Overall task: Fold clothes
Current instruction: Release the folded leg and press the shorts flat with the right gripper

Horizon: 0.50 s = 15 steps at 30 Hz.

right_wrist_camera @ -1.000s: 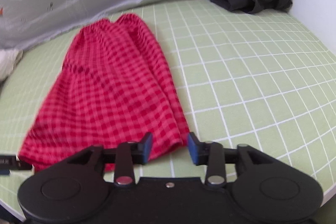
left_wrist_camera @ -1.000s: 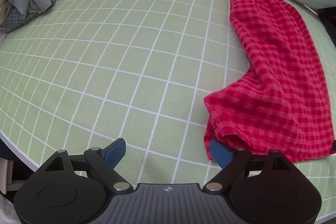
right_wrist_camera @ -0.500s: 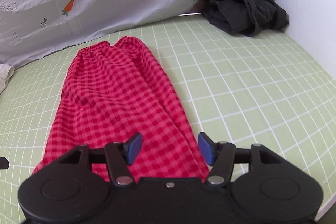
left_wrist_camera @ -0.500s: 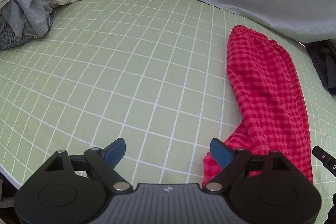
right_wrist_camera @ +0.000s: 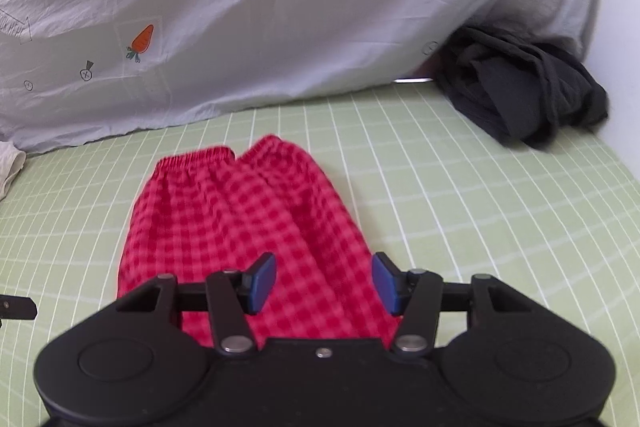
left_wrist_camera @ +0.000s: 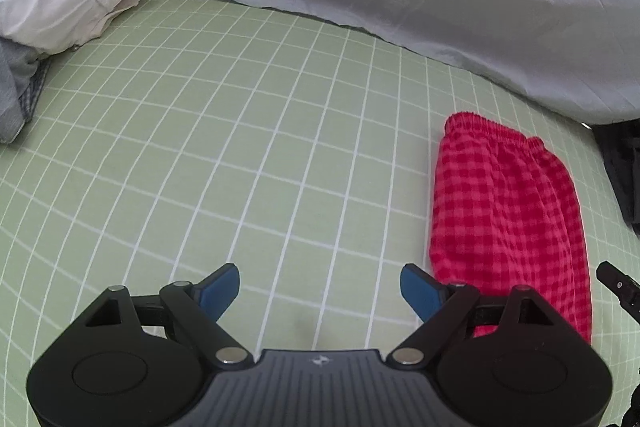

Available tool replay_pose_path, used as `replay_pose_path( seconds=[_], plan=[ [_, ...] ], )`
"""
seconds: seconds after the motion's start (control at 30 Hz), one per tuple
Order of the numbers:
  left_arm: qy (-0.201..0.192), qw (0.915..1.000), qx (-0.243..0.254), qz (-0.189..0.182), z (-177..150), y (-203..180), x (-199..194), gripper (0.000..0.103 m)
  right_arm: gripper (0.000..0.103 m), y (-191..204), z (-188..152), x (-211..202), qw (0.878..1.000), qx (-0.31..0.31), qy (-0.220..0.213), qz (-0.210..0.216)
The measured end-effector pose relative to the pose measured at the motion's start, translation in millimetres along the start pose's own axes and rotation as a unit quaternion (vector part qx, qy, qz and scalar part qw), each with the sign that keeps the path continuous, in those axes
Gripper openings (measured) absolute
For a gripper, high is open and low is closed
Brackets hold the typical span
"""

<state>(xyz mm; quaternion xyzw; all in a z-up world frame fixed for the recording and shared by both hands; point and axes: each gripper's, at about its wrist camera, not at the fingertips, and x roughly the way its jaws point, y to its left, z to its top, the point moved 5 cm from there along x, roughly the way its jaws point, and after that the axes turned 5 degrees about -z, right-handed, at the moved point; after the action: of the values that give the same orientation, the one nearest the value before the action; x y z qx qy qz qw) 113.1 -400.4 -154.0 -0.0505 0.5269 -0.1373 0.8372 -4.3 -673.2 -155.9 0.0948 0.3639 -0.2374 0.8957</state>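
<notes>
Red checked garments: you are seeing one.
Dark garment heaps: one.
White and grey clothing piles: one.
Carrot-print sheets: one.
Grippers: two, the left gripper and the right gripper.

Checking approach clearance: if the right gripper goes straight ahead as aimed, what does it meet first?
Probably the red checked shorts: the right gripper, jaws open, points along them. Beyond lies the grey carrot-print sheet. Height above the cloth is unclear.

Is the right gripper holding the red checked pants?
No, the right gripper is open above the red checked pants, its blue pads gripping nothing.
</notes>
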Motion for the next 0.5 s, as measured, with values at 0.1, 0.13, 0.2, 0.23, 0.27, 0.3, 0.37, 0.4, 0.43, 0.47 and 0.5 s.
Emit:
replay_pose_path(
  seconds=[0.1,0.13,0.2,0.23,0.27,0.3,0.37,0.4,0.43,0.47,0.5],
  plan=[
    [0.013,0.9999,-0.004,0.001,18.7,-8.1,24.2,0.088,0.054,9.2,16.4,28.2,1.000,-0.021,0.001,0.001],
    [0.016,0.9999,-0.005,0.002,23.2,-10.7,30.6,0.088,0.053,11.3,19.3,37.6,1.000,-0.022,0.009,0.005],
    [0.016,0.9999,-0.001,0.001,29.3,-15.7,39.9,0.088,0.051,16.1,22.6,53.9,0.999,-0.024,0.022,0.017],
    [0.017,0.9998,0.002,0.003,31.3,-17.8,44.1,0.088,0.050,18.8,23.3,61.0,0.999,-0.026,0.027,0.024],
    [0.021,0.9998,0.004,0.005,32.3,-19.3,47.8,0.088,0.049,21.6,22.9,66.8,0.999,-0.031,0.032,0.029],
    [0.026,0.9997,0.002,0.004,32.2,-20.4,51.1,0.088,0.046,23.9,22.3,71.8,0.998,-0.036,0.037,0.031],
    [0.036,0.9994,-0.001,0.003,32.0,-22.6,57.6,0.088,0.045,27.0,21.2,79.2,0.997,-0.037,0.049,0.040],
    [0.039,0.9992,0.001,0.003,31.0,-24.0,60.5,0.088,0.039,28.1,20.5,81.7,0.997,-0.037,0.055,0.046],
    [0.041,0.9991,0.004,0.005,30.8,-25.3,62.9,0.088,0.029,29.3,19.3,83.2,0.996,-0.040,0.062,0.048],
    [0.044,0.9990,0.007,0.006,30.7,-26.5,65.2,0.088,0.025,30.5,18.2,84.6,0.995,-0.044,0.068,0.051],
    [0.044,0.9990,0.006,0.006,30.7,-27.2,66.2,0.088,0.014,31.6,17.5,85.0,0.995,-0.049,0.072,0.053]
  ],
)
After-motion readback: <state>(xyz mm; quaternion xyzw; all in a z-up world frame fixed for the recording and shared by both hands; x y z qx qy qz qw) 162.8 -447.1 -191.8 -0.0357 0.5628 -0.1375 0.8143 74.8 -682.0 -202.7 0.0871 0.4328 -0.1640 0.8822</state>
